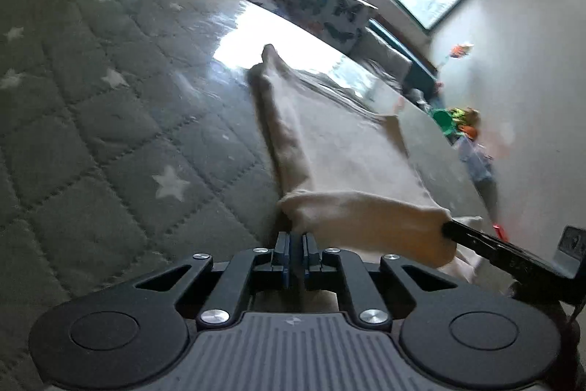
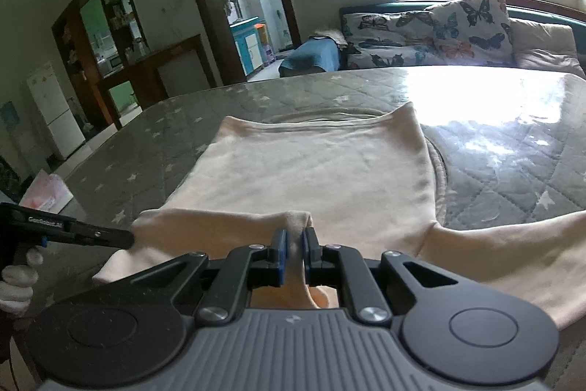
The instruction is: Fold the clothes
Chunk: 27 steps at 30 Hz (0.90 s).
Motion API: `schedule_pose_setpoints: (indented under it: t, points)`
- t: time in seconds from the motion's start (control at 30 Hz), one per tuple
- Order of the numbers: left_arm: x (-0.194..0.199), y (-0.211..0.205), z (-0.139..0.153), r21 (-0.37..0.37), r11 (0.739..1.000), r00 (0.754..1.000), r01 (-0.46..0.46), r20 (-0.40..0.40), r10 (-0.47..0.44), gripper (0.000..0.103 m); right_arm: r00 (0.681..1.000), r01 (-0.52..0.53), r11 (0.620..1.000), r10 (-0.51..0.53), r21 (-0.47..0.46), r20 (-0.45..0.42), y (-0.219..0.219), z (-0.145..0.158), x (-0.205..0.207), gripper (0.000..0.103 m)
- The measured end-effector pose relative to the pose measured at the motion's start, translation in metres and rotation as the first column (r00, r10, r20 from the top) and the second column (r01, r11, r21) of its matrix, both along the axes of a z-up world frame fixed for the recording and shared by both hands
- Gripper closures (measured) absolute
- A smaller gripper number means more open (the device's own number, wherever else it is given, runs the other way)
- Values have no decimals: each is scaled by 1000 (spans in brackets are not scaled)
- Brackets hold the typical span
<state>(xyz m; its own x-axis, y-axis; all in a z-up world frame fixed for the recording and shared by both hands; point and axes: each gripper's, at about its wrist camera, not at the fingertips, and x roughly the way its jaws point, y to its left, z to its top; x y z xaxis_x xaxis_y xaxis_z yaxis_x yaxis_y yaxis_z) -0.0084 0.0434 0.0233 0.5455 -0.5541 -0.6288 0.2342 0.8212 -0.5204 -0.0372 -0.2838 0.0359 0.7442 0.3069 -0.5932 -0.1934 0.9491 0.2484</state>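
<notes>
Cream garment [image 2: 311, 167] lies flat on quilted star-print table cover [image 2: 512, 171], long axis running away from both grippers. Left gripper [image 1: 296, 240] and right gripper [image 2: 294, 244] both clamp near hem (lifted fold between them). Open cover left and beyond; table edge near.

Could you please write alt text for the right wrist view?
The right claw pinches the near edge of a cream garment spread on a grey star-quilted table. The left claw grips the same edge at left.
</notes>
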Motion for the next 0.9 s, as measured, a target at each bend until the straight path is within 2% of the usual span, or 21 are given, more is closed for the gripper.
schedule_pose_setpoints:
  t: [0.1, 0.2, 0.27, 0.37, 0.43, 0.6, 0.73, 0.9]
  points:
    - [-4, 1, 19, 0, 1000, 997, -15, 74, 15, 94, 1000, -4, 1000, 4, 4, 1, -2, 3, 3, 92]
    - [-5, -11, 31, -28, 999, 991, 26, 132, -22, 94, 1000, -7, 1000, 7, -6, -6, 1, 0, 7, 92]
    - [-1, -28, 26, -1, 998, 990, 66, 125, -65, 94, 1000, -2, 1000, 2, -7, -15, 2, -5, 10, 92]
    - [12, -43, 7, 106, 993, 994, 59, 87, -68, 96, 999, 20, 1000, -20, -20, -33, 0, -12, 11, 92]
    - [14, -37, 3, 82, 995, 995, 51, 84, -57, 96, 999, 34, 999, -35, -26, -42, -5, -14, 9, 92]
    - [2, -37, 21, 133, 991, 988, 19, 152, -39, 96, 1000, 24, 1000, -24, -20, -18, -8, -8, -5, 92]
    - [-17, -52, 34, 110, 990, 974, 83, 203, -104, 96, 999, -39, 999, 39, -37, -14, 5, -10, -14, 92]
    - [-36, -84, 14, 269, 950, 961, 159, 178, -211, 95, 998, -63, 996, 61, -70, -32, 7, -20, -28, 92]
